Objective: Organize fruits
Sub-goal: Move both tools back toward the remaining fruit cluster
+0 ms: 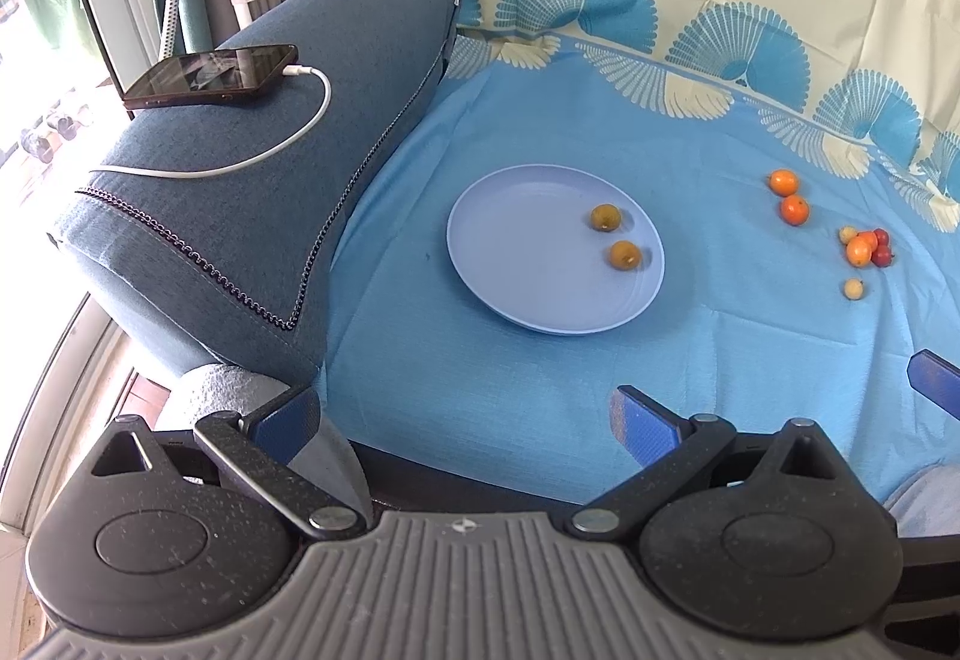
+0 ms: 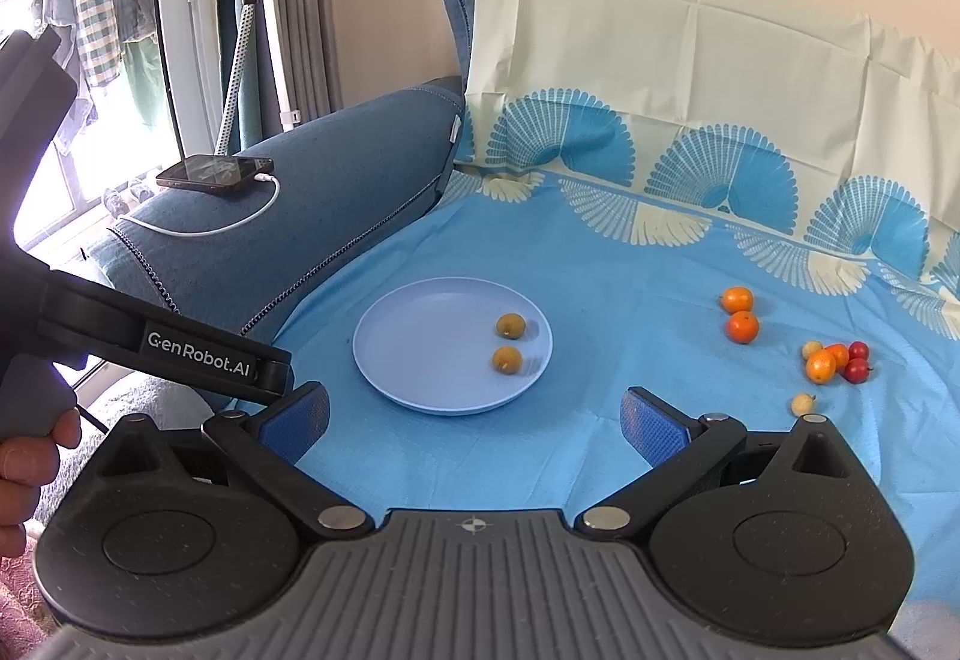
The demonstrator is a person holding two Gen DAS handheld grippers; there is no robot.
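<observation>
A light blue plate (image 1: 516, 264) (image 2: 420, 354) sits on the blue cloth and holds two brownish-yellow fruits (image 1: 605, 217) (image 2: 510, 326). To its right lie two orange fruits (image 1: 783, 182) (image 2: 737, 300), then a cluster of orange, red and pale fruits (image 1: 864, 246) (image 2: 834, 359), and one pale fruit alone (image 1: 853, 289) (image 2: 803, 404). My left gripper (image 1: 465, 420) is open and empty, held near the cloth's front edge. My right gripper (image 2: 474, 423) is open and empty, in front of the plate. The left gripper's body (image 2: 198, 354) shows at the left of the right wrist view.
A blue sofa armrest (image 1: 288, 168) stands left of the cloth, with a phone (image 1: 210, 75) (image 2: 213, 174) and white charging cable on it. A patterned cloth covers the backrest (image 2: 660, 78). A garment steamer stand (image 2: 252, 0) stands behind the armrest.
</observation>
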